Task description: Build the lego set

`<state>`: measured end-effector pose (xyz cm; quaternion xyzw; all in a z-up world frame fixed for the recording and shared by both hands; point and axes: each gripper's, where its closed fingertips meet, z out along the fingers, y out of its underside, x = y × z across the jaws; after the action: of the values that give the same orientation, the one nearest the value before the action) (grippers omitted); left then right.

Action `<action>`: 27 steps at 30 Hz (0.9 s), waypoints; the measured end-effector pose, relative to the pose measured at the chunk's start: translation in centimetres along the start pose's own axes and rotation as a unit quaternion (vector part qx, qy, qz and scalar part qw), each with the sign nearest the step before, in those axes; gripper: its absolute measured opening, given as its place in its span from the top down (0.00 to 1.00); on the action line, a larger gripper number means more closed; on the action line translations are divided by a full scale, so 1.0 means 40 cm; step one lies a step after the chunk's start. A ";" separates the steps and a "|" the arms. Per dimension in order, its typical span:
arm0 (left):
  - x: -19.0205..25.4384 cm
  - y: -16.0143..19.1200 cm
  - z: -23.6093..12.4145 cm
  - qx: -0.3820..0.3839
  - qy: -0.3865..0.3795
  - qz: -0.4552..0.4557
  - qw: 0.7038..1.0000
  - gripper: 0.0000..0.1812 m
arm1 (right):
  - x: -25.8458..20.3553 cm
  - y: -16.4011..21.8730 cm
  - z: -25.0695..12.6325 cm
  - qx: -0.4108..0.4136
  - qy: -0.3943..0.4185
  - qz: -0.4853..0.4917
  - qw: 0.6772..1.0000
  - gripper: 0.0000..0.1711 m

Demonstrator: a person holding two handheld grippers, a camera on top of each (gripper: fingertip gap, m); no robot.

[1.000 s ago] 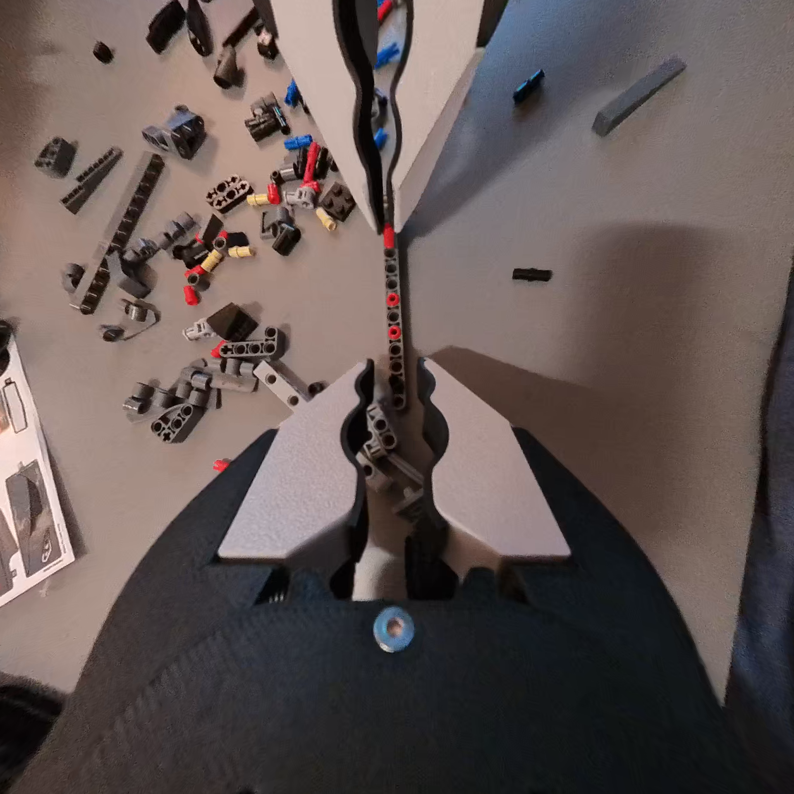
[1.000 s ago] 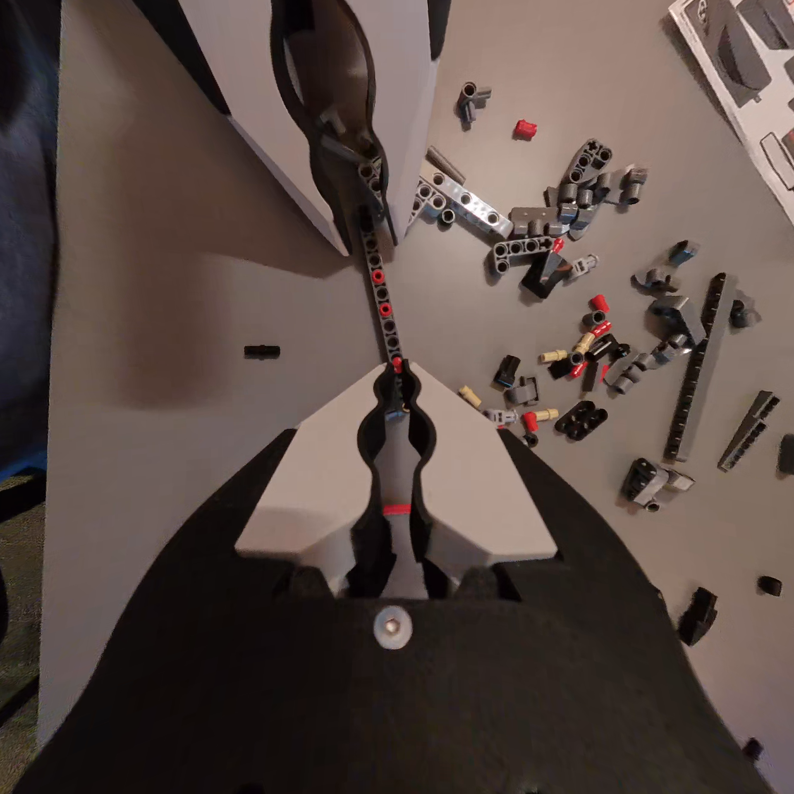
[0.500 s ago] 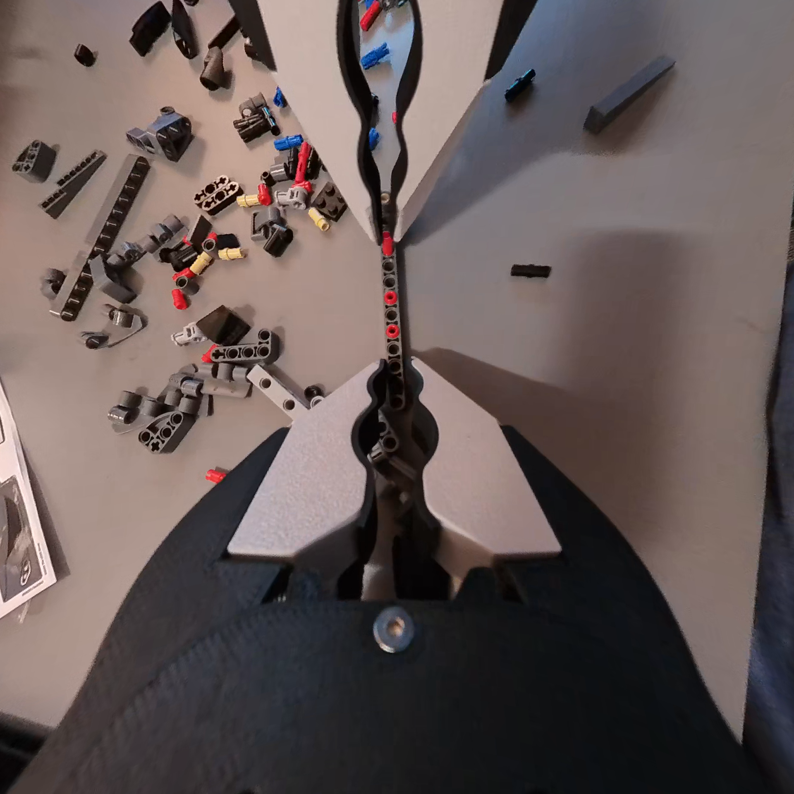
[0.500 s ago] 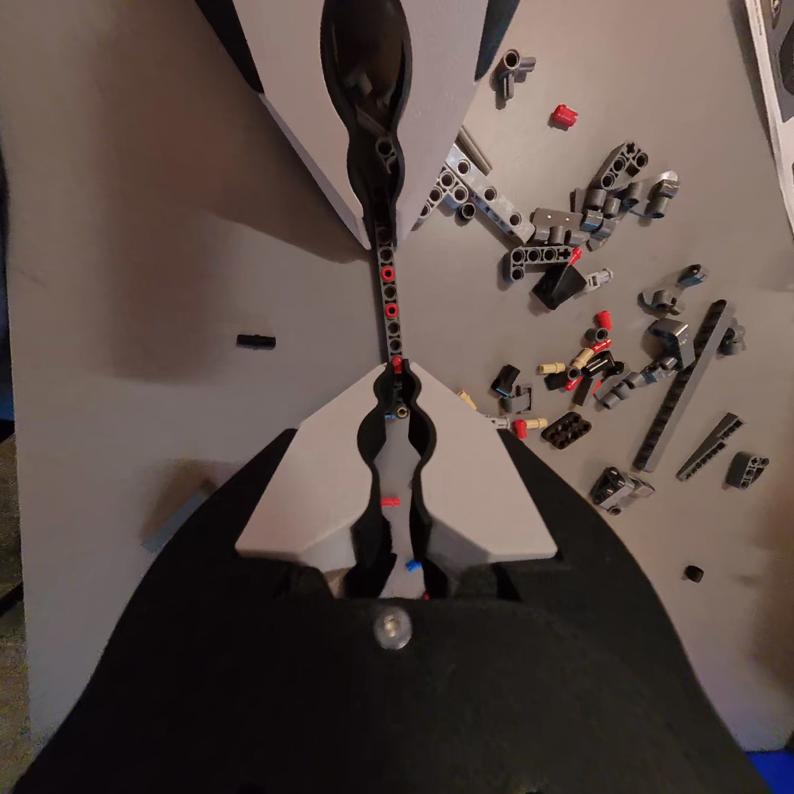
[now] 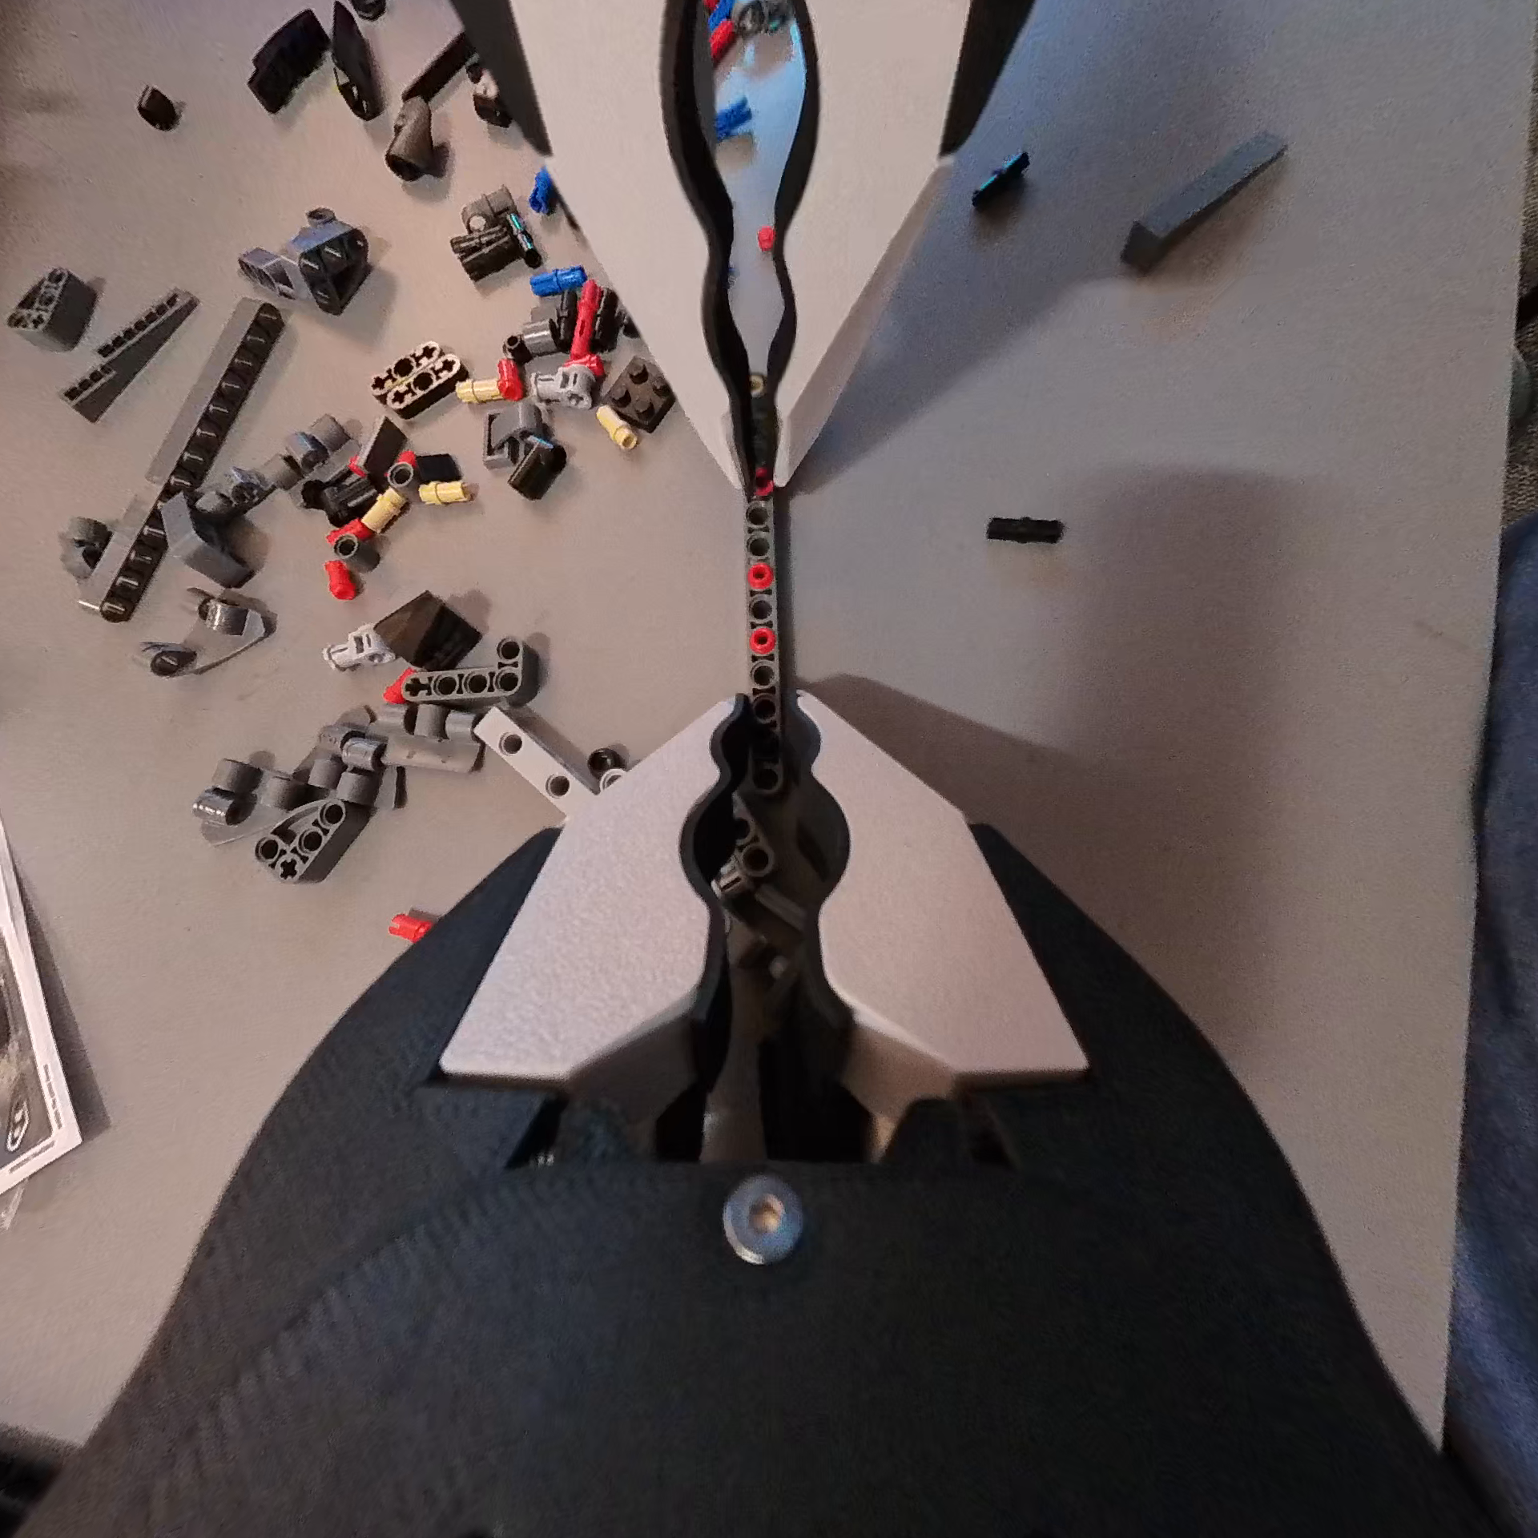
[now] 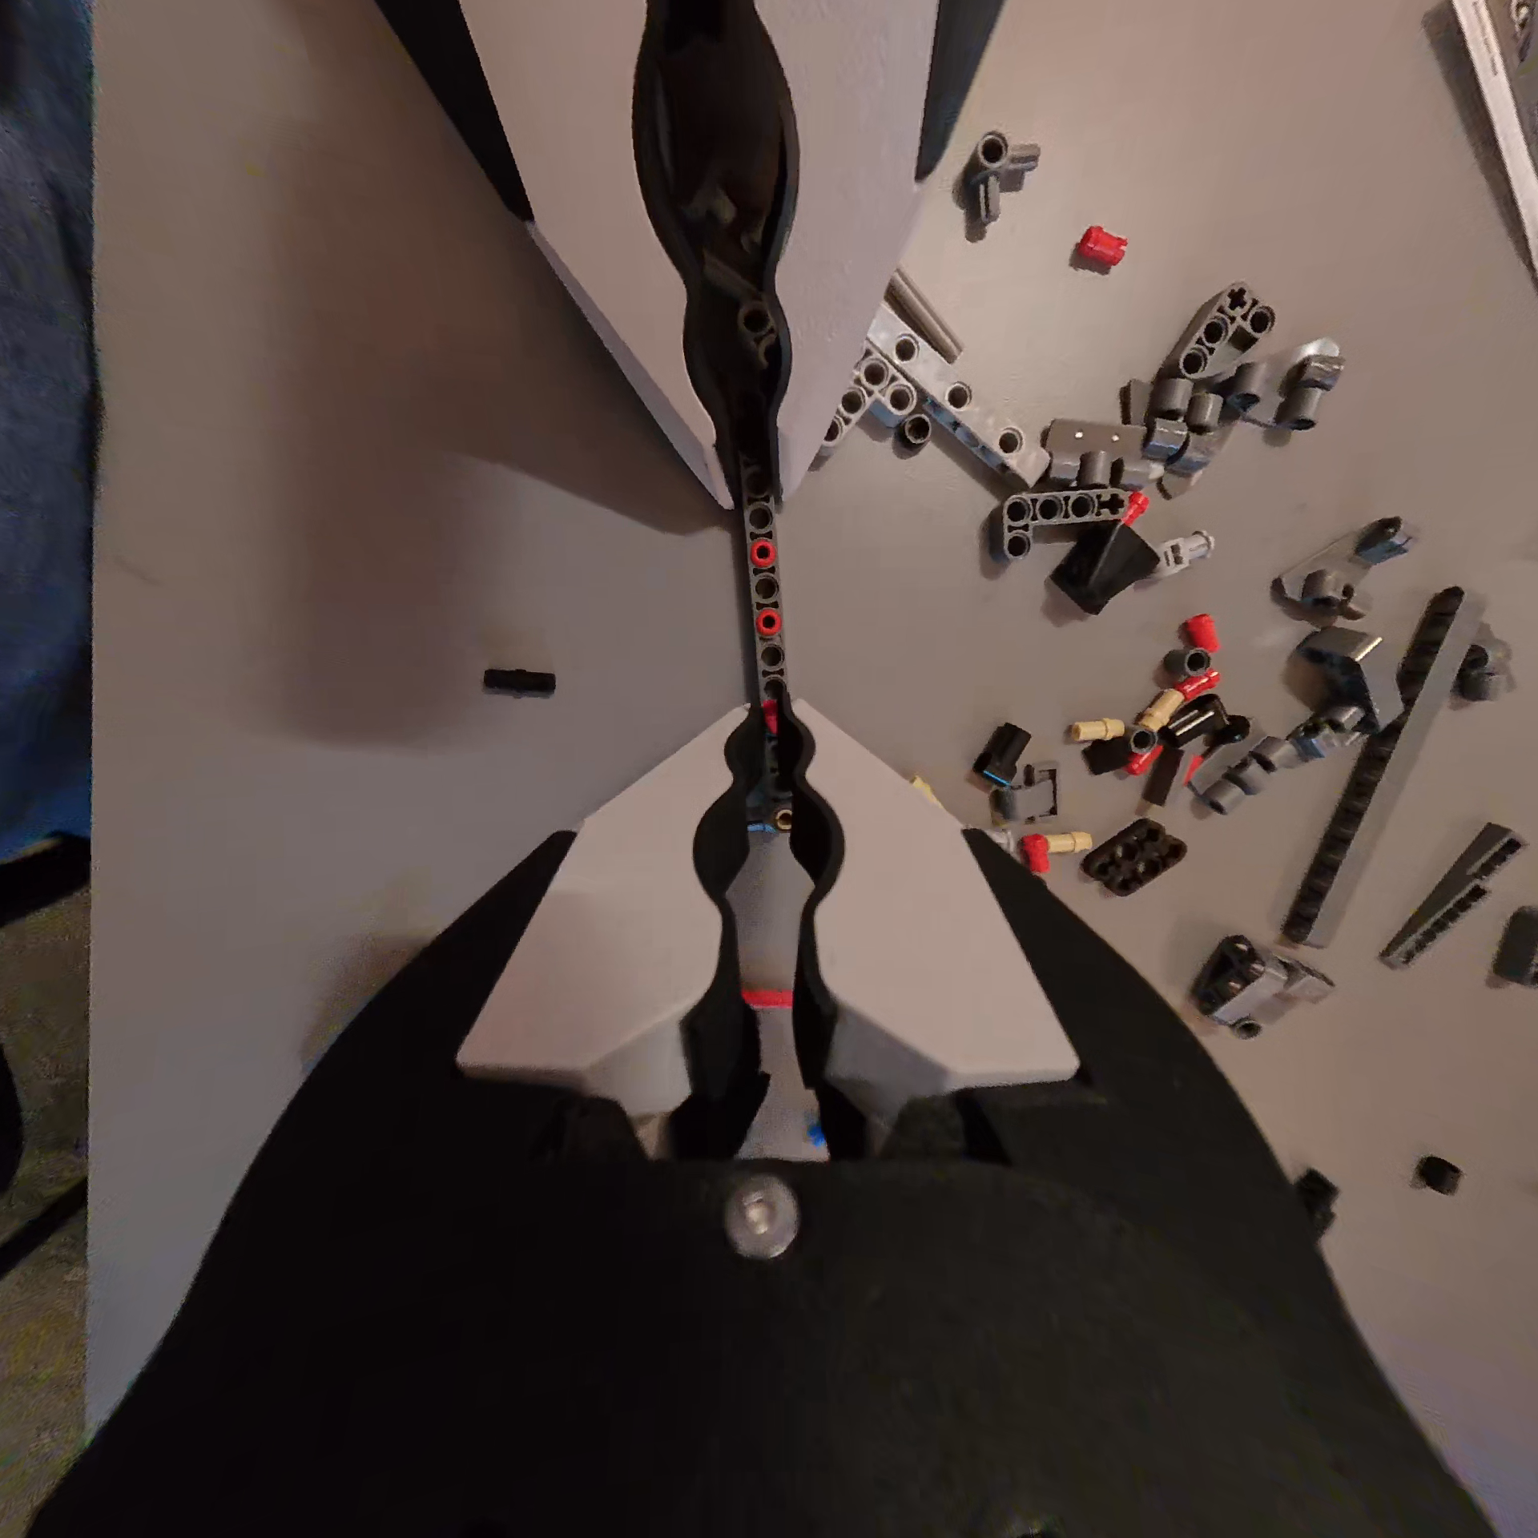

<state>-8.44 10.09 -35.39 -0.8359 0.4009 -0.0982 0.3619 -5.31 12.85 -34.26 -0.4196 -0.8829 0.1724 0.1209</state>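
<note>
A long dark grey Technic beam with two red pins in its holes hangs between my two grippers above the grey table. My left gripper is shut on one end, where further grey pieces joined to the beam sit between its jaws. My right gripper is shut on the other end, by a red pin at its fingertips. The beam shows again in the right wrist view. Each view shows the other gripper at its top: the right gripper and the left gripper.
Many loose grey, black, red, tan and blue pieces lie spread on one side of the table. A lone black pin and a grey wedge lie on the other side. An instruction booklet lies at the edge. Blue cloth borders the table. Spacing between my two grippers at the tips: around 5 cm.
My left gripper's jaws have closed tighter around the beam's end. Both grippers have lined up straighter with the beam between them.
</note>
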 end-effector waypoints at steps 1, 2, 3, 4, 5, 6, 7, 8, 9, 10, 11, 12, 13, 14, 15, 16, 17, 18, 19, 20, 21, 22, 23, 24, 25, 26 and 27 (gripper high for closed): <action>0.000 0.000 0.000 0.001 0.001 -0.001 1.000 0.97 | 0.001 0.000 -0.001 0.009 -0.002 0.007 1.000 1.00; 0.000 0.000 0.000 0.001 0.001 -0.002 1.000 0.97 | 0.003 0.000 -0.002 0.019 -0.003 0.014 1.000 1.00; 0.000 -0.001 0.001 0.001 0.001 -0.002 1.000 0.97 | 0.004 0.000 -0.003 0.028 -0.004 0.021 0.999 1.00; 0.000 -0.001 0.001 0.001 0.001 -0.003 1.000 0.97 | 0.005 0.001 -0.004 0.038 -0.005 0.027 0.999 1.00; 0.000 -0.001 0.000 0.000 0.000 -0.002 1.000 0.97 | 0.005 0.001 -0.004 0.047 -0.006 0.032 0.998 1.00; 0.000 -0.001 0.001 0.000 0.000 -0.003 1.000 0.97 | 0.004 0.001 -0.005 0.055 -0.006 0.037 0.998 1.00; 0.000 -0.001 0.001 0.000 0.001 -0.004 1.000 0.97 | 0.004 0.002 -0.006 0.061 -0.006 0.039 0.997 1.00; 0.000 -0.001 0.001 0.000 0.002 -0.004 1.000 0.97 | 0.004 0.002 -0.006 0.066 -0.005 0.042 0.997 1.00; -0.001 -0.001 0.001 0.000 0.003 -0.006 1.000 0.97 | 0.005 0.002 -0.006 0.071 -0.005 0.044 0.997 1.00; 0.000 -0.002 0.001 0.000 0.003 -0.007 1.000 0.97 | 0.005 0.002 -0.006 0.075 -0.006 0.046 0.996 1.00; -0.001 -0.002 0.002 -0.001 0.003 -0.006 1.000 0.97 | 0.005 0.002 -0.007 0.079 -0.006 0.048 0.996 1.00; -0.001 -0.002 0.002 -0.001 0.002 -0.006 1.000 0.97 | 0.005 0.003 -0.007 0.083 -0.006 0.050 0.995 1.00; 0.000 -0.002 0.002 -0.002 0.002 -0.006 1.000 0.97 | 0.004 0.003 -0.008 0.087 -0.008 0.053 0.995 1.00; 0.000 -0.002 0.002 -0.002 0.001 -0.007 1.000 0.97 | 0.005 0.004 -0.008 0.092 -0.009 0.056 0.994 1.00; -0.001 -0.003 0.002 -0.002 0.001 -0.007 1.000 0.97 | 0.005 0.005 -0.009 0.096 -0.011 0.058 0.994 1.00; 0.000 -0.003 0.003 -0.002 0.002 -0.007 1.000 0.97 | 0.005 0.004 -0.009 0.100 -0.012 0.061 0.993 1.00; 0.000 -0.003 0.003 -0.002 0.002 -0.008 1.000 0.97 | 0.005 0.004 -0.008 0.105 -0.015 0.064 0.992 1.00; 0.000 -0.003 0.003 -0.003 0.002 -0.007 1.000 0.97 | 0.005 0.004 -0.008 0.110 -0.017 0.067 0.992 1.00; 0.000 -0.003 0.003 -0.003 0.001 -0.008 1.000 0.97 | 0.006 0.005 -0.009 0.115 -0.018 0.069 0.991 1.00; 0.000 -0.004 0.003 -0.002 0.001 -0.008 1.000 0.97 | 0.006 0.005 -0.009 0.119 -0.019 0.071 0.990 1.00; 0.000 -0.004 0.003 -0.002 0.002 -0.009 1.000 0.97 | 0.005 0.005 -0.009 0.123 -0.019 0.071 0.990 1.00; 0.000 -0.004 0.004 -0.002 0.002 -0.009 1.000 0.97 | 0.006 0.005 -0.009 0.126 -0.020 0.073 0.989 1.00; 0.000 -0.004 0.004 -0.002 0.002 -0.009 1.000 0.97 | 0.006 0.005 -0.009 0.129 -0.021 0.076 0.989 1.00; 0.000 -0.004 0.004 -0.002 0.002 -0.009 1.000 0.97 | 0.005 0.005 -0.009 0.133 -0.023 0.078 0.988 1.00; 0.000 -0.004 0.004 -0.002 0.002 -0.009 1.000 0.97 | 0.005 0.006 -0.010 0.138 -0.025 0.081 0.987 1.00; 0.000 -0.005 0.004 -0.002 0.002 -0.009 1.000 0.97 | 0.005 0.006 -0.010 0.142 -0.027 0.083 0.986 1.00; 0.000 -0.005 0.004 -0.001 0.002 -0.009 1.000 0.97 | 0.005 0.007 -0.011 0.145 -0.029 0.085 0.985 1.00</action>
<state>-8.26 10.25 -35.38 -0.8398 0.3938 -0.1026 0.3594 -5.08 13.26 -33.96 -0.4663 -0.8126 0.3204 0.1401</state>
